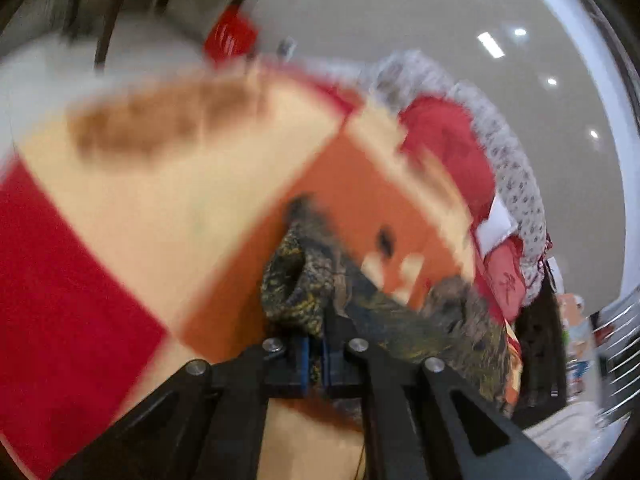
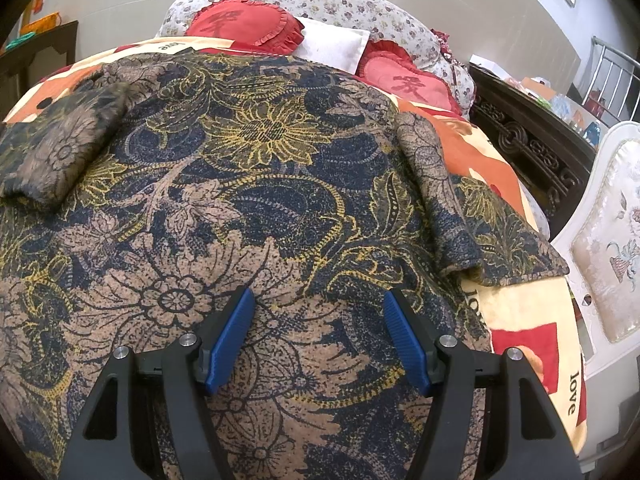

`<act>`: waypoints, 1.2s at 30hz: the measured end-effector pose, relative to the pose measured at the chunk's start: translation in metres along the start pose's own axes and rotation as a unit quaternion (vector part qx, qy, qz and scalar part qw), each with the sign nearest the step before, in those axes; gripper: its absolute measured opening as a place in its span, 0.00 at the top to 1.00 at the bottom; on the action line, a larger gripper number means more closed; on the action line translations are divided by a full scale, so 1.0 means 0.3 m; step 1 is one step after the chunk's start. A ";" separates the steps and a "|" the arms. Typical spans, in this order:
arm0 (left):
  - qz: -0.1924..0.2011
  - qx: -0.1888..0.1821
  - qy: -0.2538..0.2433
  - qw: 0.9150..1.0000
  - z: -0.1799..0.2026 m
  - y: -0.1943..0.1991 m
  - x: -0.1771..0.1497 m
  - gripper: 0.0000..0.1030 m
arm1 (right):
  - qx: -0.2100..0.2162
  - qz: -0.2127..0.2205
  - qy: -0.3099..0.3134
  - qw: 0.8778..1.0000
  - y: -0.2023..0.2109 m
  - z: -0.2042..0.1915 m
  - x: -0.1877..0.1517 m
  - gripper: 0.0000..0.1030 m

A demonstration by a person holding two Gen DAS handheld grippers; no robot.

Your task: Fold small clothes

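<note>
Garment (image 2: 256, 184): matt, coarse-knit floral cloth. Claw pads (image 2: 230, 336): ribbed blue plastic. Headboard (image 2: 532, 148): dark carved wood.

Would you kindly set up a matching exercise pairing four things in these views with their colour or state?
Things:
1. left gripper
2. right gripper
3. heart-shaped cushion
4. floral garment

Colour or state:
A. red, with a frilled edge
B. jaws apart, above the cloth, nothing between them
C. dark blue, tan and yellow, spread over the bed
D. jaws shut on a fold of patterned cloth

Pairs: 1-D, 2-B, 3-A, 4-C
</note>
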State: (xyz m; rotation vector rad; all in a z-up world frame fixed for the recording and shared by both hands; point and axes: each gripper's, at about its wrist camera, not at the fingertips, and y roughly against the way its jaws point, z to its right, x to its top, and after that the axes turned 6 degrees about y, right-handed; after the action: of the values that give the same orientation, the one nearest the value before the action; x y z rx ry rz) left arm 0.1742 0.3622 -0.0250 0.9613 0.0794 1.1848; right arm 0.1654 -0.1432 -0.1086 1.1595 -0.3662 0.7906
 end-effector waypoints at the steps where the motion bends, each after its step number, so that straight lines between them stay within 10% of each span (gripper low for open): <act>1: 0.035 0.006 -0.012 0.999 0.016 0.065 0.046 0.96 | 0.000 0.000 0.000 1.000 0.000 -0.002 0.001 0.34; 7: 0.180 0.045 -0.039 0.982 0.044 0.374 0.225 0.96 | -0.001 0.000 0.000 1.000 -0.001 0.000 0.001 0.34; 13: 0.216 0.038 -0.045 0.975 0.112 0.442 0.235 0.96 | 0.001 0.000 -0.001 1.000 0.000 0.002 -0.001 0.34; 17: 0.143 -0.065 -0.106 0.982 0.301 0.351 0.147 0.96 | 0.002 0.000 -0.002 1.000 0.001 0.005 -0.002 0.34; 22: 0.014 -0.177 -0.193 0.965 0.630 0.134 -0.192 0.96 | 0.043 -0.015 -0.039 0.998 0.046 0.079 0.003 0.34; 30: -0.145 -0.204 -0.258 0.933 0.883 -0.188 -0.882 0.96 | 0.050 0.002 -0.049 0.998 0.220 0.253 -0.094 0.34; 36: -0.195 -0.195 -0.254 0.927 0.905 -0.271 -1.132 0.96 | 0.034 -0.021 -0.081 0.996 0.257 0.406 -0.220 0.34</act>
State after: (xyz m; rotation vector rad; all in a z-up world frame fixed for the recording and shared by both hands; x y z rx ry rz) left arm 0.2323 -0.0754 -0.0522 0.8200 -0.3540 0.5291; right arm 0.0811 -0.2650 -0.0522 1.2954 -0.4513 0.6776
